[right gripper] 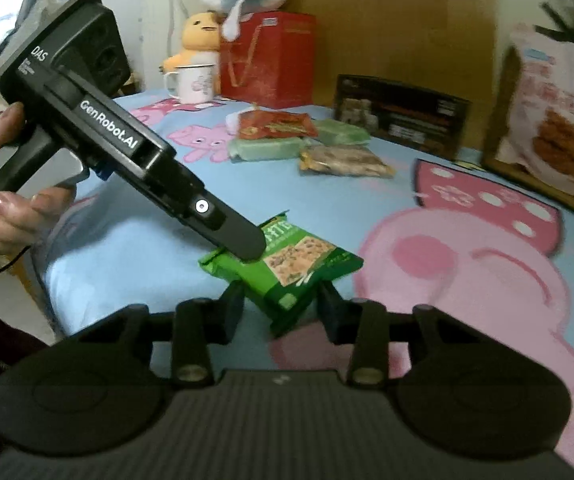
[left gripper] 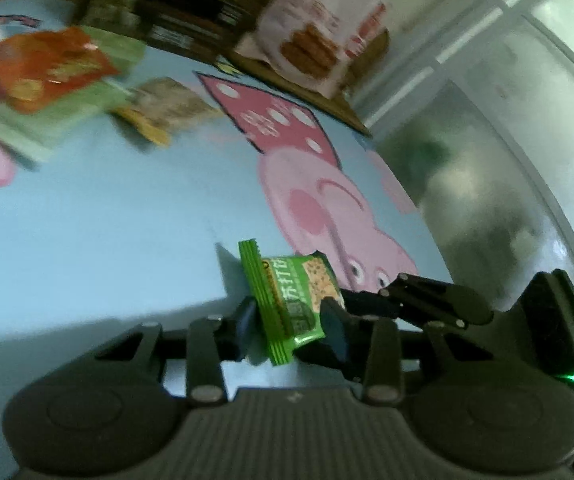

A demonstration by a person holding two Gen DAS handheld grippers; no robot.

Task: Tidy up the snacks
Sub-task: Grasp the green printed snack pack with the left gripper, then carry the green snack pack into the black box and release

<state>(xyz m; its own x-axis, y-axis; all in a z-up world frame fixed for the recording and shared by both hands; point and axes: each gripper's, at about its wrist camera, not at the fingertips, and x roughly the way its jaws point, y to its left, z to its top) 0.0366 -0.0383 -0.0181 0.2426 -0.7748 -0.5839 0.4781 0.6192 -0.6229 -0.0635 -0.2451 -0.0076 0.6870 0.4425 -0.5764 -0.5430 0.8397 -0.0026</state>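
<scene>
Between the left gripper's [left gripper: 289, 322] fingers, left wrist view: green cracker pack [left gripper: 293, 300] stands on edge, pads touching both sides, so clenched on it. The right gripper [left gripper: 419, 300] reaches in from the right beside the pack. The snack pile [left gripper: 59, 88] lies far back on the blue sheet [left gripper: 87, 220].

Right wrist view: same pack [right gripper: 287, 268] sits between the right gripper's [right gripper: 281, 306] fingers; grip or just bracketing, can't tell. Only here: the left gripper's [right gripper: 243, 246] tip sits on the pack's top, plus hand [right gripper: 5, 200], mug [right gripper: 193, 80], red bag [right gripper: 267, 58].

Step, I'd judge: handover or joint lift. Next: one gripper lets go, pack goes to the pile w/o slipping.
</scene>
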